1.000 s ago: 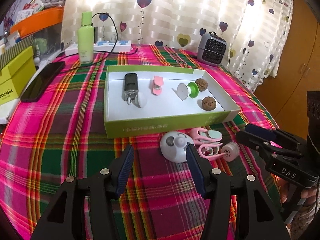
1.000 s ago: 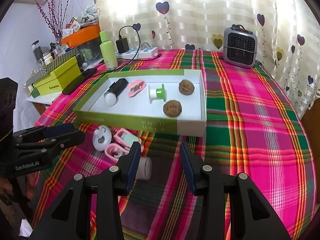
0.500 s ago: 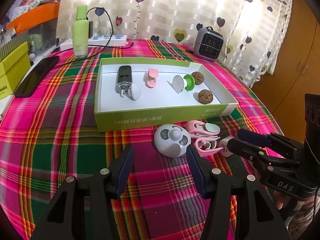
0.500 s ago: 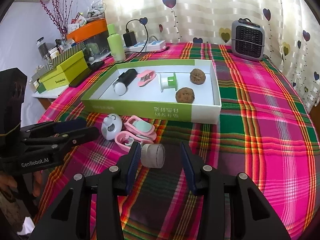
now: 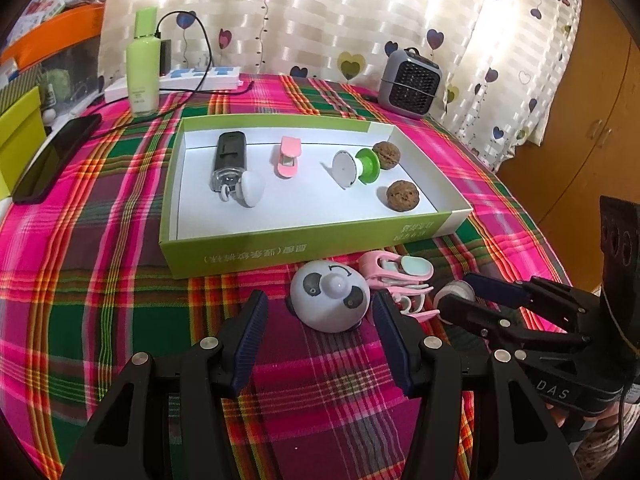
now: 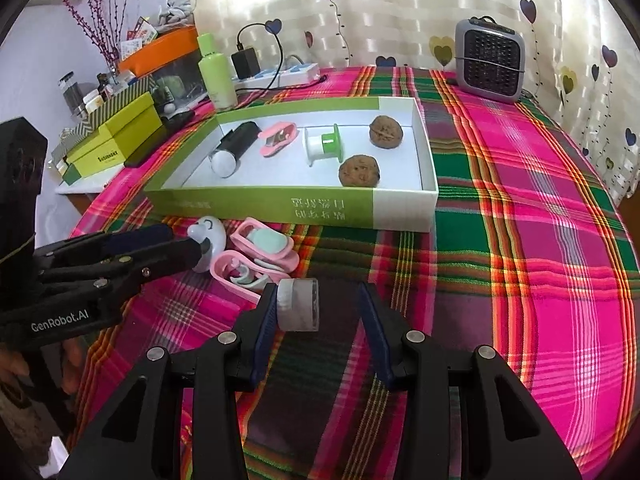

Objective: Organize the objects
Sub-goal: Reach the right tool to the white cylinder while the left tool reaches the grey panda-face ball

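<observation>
My left gripper (image 5: 320,316) hangs with its jaws wide apart over the plaid-covered counter (image 5: 100,280), and the white panda-faced gadget (image 5: 329,300) sits between the fingertips, no pad pressing on it. My right gripper (image 6: 320,312) is open too; the small frosted jar (image 6: 300,304) lies on its side between the jaws, close against the left finger (image 6: 267,320), clear of the other. Just beyond the jar are two pink clips (image 6: 260,256), one stacked partly on the other, touching the panda gadget's side. The green-and-white box (image 6: 360,208) stands right behind this cluster. Inside it I see a black roller bottle (image 5: 230,160), a pink clip (image 5: 288,156), a green-and-white spool (image 5: 358,166) and two walnuts (image 5: 402,196). A small grey heater (image 6: 490,60) sits at the far edge.
</observation>
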